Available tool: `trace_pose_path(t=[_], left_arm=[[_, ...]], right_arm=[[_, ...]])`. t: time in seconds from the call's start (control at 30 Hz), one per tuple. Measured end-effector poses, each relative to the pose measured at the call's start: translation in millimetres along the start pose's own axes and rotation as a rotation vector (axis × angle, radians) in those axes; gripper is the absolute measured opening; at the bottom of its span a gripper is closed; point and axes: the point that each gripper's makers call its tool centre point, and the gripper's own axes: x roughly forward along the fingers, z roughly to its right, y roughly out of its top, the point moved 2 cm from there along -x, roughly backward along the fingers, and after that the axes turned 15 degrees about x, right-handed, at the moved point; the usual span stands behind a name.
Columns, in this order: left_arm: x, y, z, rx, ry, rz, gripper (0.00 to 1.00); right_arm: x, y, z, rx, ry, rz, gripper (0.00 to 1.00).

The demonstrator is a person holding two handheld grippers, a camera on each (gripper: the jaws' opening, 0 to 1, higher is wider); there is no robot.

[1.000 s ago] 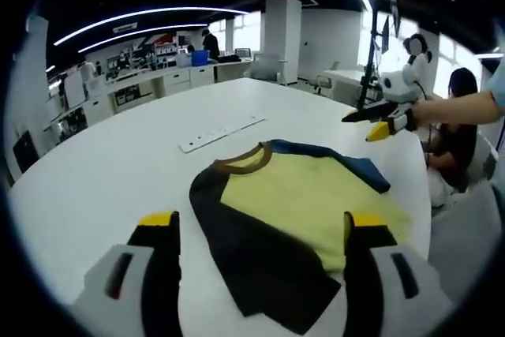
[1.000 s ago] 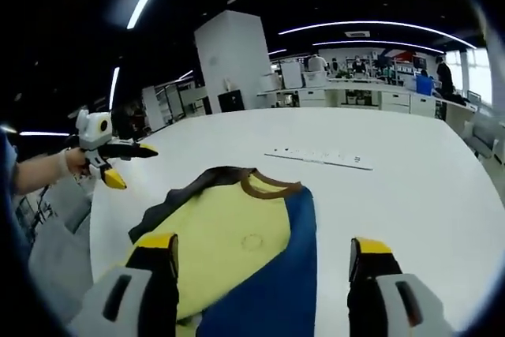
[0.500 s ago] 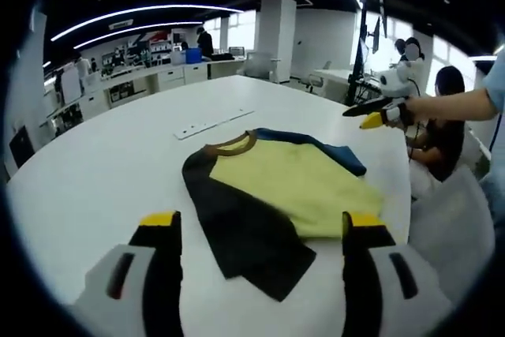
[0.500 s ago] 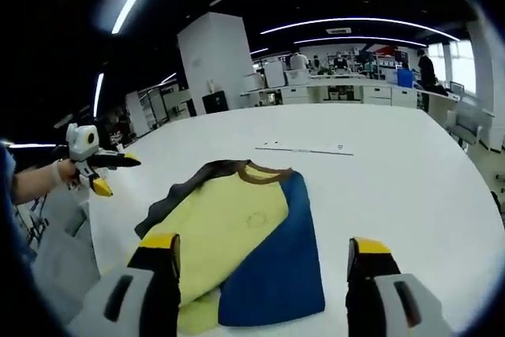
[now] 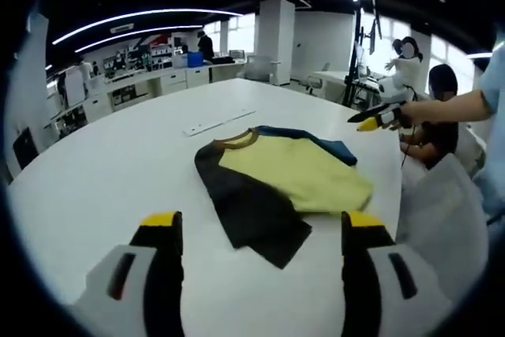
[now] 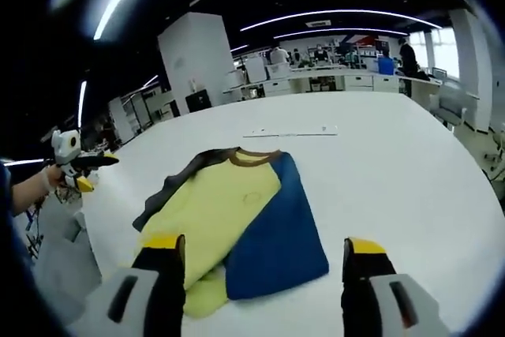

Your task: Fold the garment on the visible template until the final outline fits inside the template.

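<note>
A folded shirt [image 5: 276, 183] lies on the white round table [image 5: 95, 171]. It has a yellow body, a brown collar, one black sleeve and one blue sleeve [image 6: 276, 234]. In the left gripper view my left gripper [image 5: 256, 234] stands open above the near table edge, apart from the shirt. My right gripper [image 5: 377, 118] shows at the right of that view, held in a hand beyond the table edge, jaws close together. In the right gripper view my right gripper [image 6: 256, 258] is open with nothing in it, and the shirt [image 6: 225, 219] lies ahead. The left gripper [image 6: 75, 167] shows at far left.
A white power strip [image 5: 217, 121] lies on the table behind the shirt, also seen as a power strip [image 6: 288, 131] in the right gripper view. A person [image 5: 442, 108] sits past the table's right edge. Desks and a white pillar [image 5: 276, 37] stand in the background.
Both cameras have pulled back from the shirt, which now looks smaller and farther. The shirt itself has not moved.
</note>
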Motion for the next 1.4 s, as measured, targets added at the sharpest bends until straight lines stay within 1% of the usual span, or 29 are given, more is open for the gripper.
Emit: trace_pose_path(t=[0.17, 0.3, 0.37, 0.4, 0.43, 0.5, 0.53, 0.6, 0.7, 0.77, 0.8, 0.83, 0.87, 0.93, 1.0, 1.03, 1.1, 1.13, 1.17, 1.2, 1.23, 1.27, 1.3, 1.33, 1.37, 1.4], left_arm=[[-14, -4.0, -10.2, 0.004, 0.022, -0.002, 0.79], [-21, -6.0, -19.6, 0.042, 0.018, -0.021, 0.79], [-24, -5.9, -26.8, 0.032, 0.025, -0.015, 0.78], [-25, -6.2, -29.0, 0.030, 0.025, -0.013, 0.78], [-25, -6.2, -30.3, 0.033, 0.025, -0.011, 0.78], [-24, -6.3, -30.9, 0.037, 0.025, -0.010, 0.78], [-23, -5.5, -30.0, 0.038, 0.021, -0.004, 0.78], [-21, -6.7, -30.5, 0.036, 0.015, -0.002, 0.77], [-17, -7.8, -28.5, 0.030, 0.005, -0.001, 0.76], [-16, -8.3, -27.0, 0.030, -0.001, -0.002, 0.76], [-15, -8.3, -26.1, 0.030, -0.004, -0.001, 0.76], [-15, -8.1, -25.6, 0.029, -0.006, 0.001, 0.76], [-14, -7.6, -24.9, 0.027, -0.008, 0.004, 0.75], [-14, -7.1, -24.8, 0.027, -0.010, 0.006, 0.75], [-13, -7.0, -26.0, 0.022, -0.010, 0.009, 0.75], [-12, -7.2, -26.9, 0.017, -0.009, 0.010, 0.74], [-11, -7.1, -27.3, 0.015, -0.007, 0.009, 0.74], [-11, -7.0, -27.5, 0.013, -0.006, 0.008, 0.73], [-11, -6.4, -27.6, 0.012, -0.006, 0.010, 0.73], [-11, -5.9, -27.8, 0.012, -0.005, 0.014, 0.73], [-11, -5.8, -28.1, 0.012, -0.006, 0.014, 0.73], [-11, -5.6, -28.2, 0.012, -0.006, 0.014, 0.73], [-11, -5.3, -28.2, 0.013, -0.005, 0.017, 0.73], [-11, -5.0, -28.1, 0.011, -0.005, 0.020, 0.73], [-11, -4.8, -28.0, 0.010, -0.005, 0.022, 0.73], [-11, -4.8, -27.6, 0.010, -0.006, 0.024, 0.72]], right_arm=[[1, -7.8, 6, 0.040, -0.031, 0.001, 0.77], [1, -12.1, 10, 0.073, -0.064, -0.002, 0.73], [4, -16.2, 13, 0.090, -0.078, -0.012, 0.68], [6, -21.4, 16, 0.125, -0.093, -0.022, 0.66], [7, -23.2, 17, 0.140, -0.098, -0.025, 0.63], [12, -29.9, 21, 0.185, -0.119, -0.028, 0.57], [14, -33.6, 23, 0.209, -0.131, -0.034, 0.52], [19, -40.4, 25, 0.279, -0.153, -0.039, 0.47], [27, -48.6, 32, 0.310, -0.198, -0.039, 0.40], [31, -52.8, 32, 0.352, -0.203, -0.045, 0.35], [33, -53.9, 32, 0.348, -0.202, -0.049, 0.34], [33, -49.3, 37, 0.296, -0.217, -0.030, 0.29], [32, -52.8, 35, 0.340, -0.230, -0.053, 0.26], [35, -50.4, 36, 0.361, -0.228, -0.044, 0.20], [35, -51.4, 40, 0.365, -0.258, -0.055, 0.10], [34, -50.3, 38, 0.355, -0.257, -0.049, 0.01], [32, -44.8, 37, 0.346, -0.255, -0.046, 0.00], [30, -37.8, 37, 0.310, -0.259, -0.046, 0.00], [29, -32.2, 36, 0.304, -0.251, -0.042, 0.00], [28, -19.6, 30, 0.309, -0.213, -0.026, 0.00], [27, -13.1, 28, 0.315, -0.206, -0.023, 0.00], [26, 0.2, 22, 0.328, -0.188, -0.011, 0.00], [26, 8.2, 17, 0.332, -0.167, 0.000, 0.00], [26, 23.7, 7, 0.340, -0.135, 0.022, 0.00], [27, 32.0, 0, 0.333, -0.115, 0.030, 0.00], [30, 42.7, -11, 0.326, -0.082, 0.034, 0.00]])
